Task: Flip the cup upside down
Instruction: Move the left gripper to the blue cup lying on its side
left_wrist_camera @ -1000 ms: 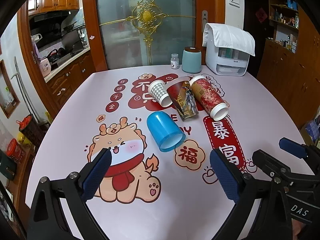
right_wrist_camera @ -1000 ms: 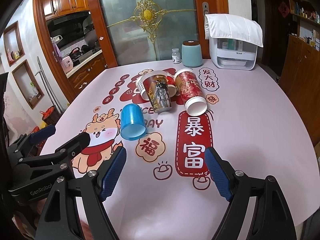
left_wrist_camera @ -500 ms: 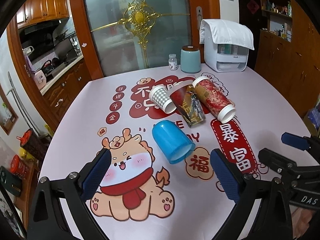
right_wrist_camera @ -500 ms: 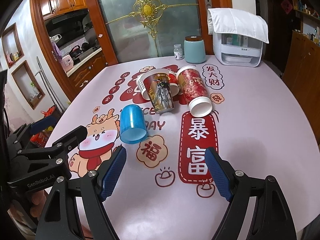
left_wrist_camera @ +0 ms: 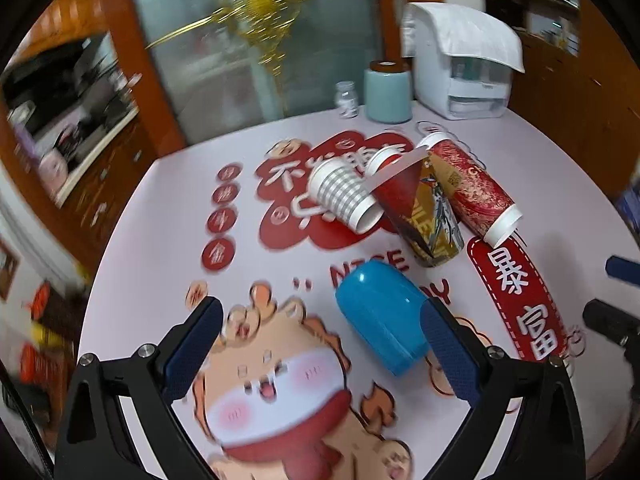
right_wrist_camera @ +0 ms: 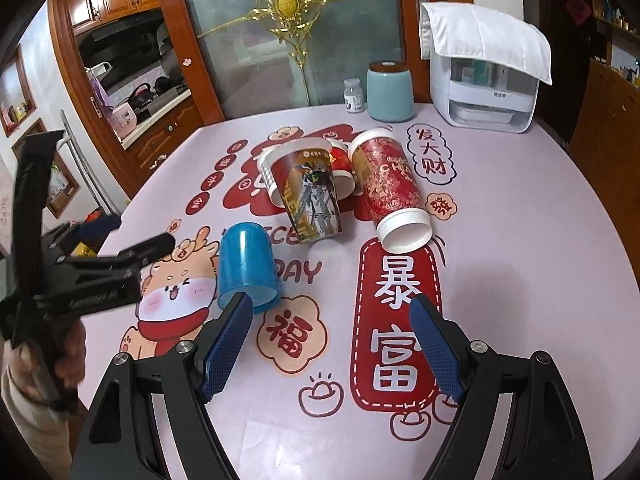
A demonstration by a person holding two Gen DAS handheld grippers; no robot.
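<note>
A blue plastic cup lies on its side on the pink printed tablecloth, its mouth toward me; it also shows in the right wrist view. My left gripper is open and empty, low over the cloth, its right finger in front of the cup's rim. My right gripper is open and empty, to the right of the blue cup. Behind lie a grey-ribbed paper cup, a robot-print cup and a red-patterned cup, all on their sides.
A teal canister, a small white bottle and a white appliance with a cloth on it stand at the table's far edge. A glass door and wooden cabinets are behind. The left gripper's body shows in the right wrist view.
My left gripper has moved forward and to the left, closing in on the blue cup. My right gripper has edged forward a little. The cups have not moved.
</note>
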